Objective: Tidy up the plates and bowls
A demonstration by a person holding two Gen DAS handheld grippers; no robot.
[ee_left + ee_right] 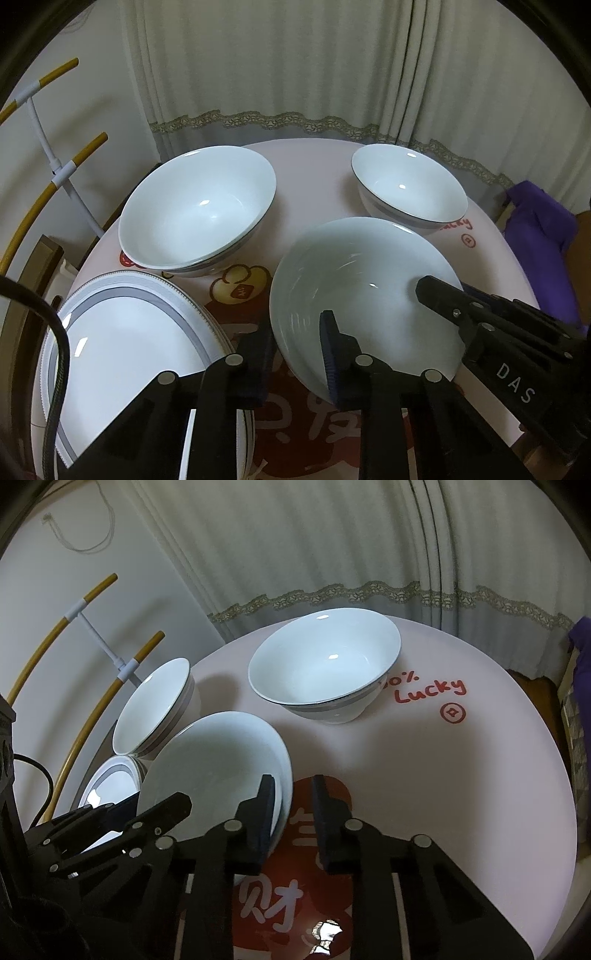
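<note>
both tools (295, 354) (291, 823) straddle tilted plate (364, 291) rim — hollow faces up-left

A round table (461, 775) under a pale pink cloth printed with red figures and the words "Lucky" carries the crockery. Directly on it sit a small bowl (325, 672) toward the far right, a pair of nested bowls (195, 210) at far left, and a stack of grey-banded plates (125, 354) (near left edge).
</note>
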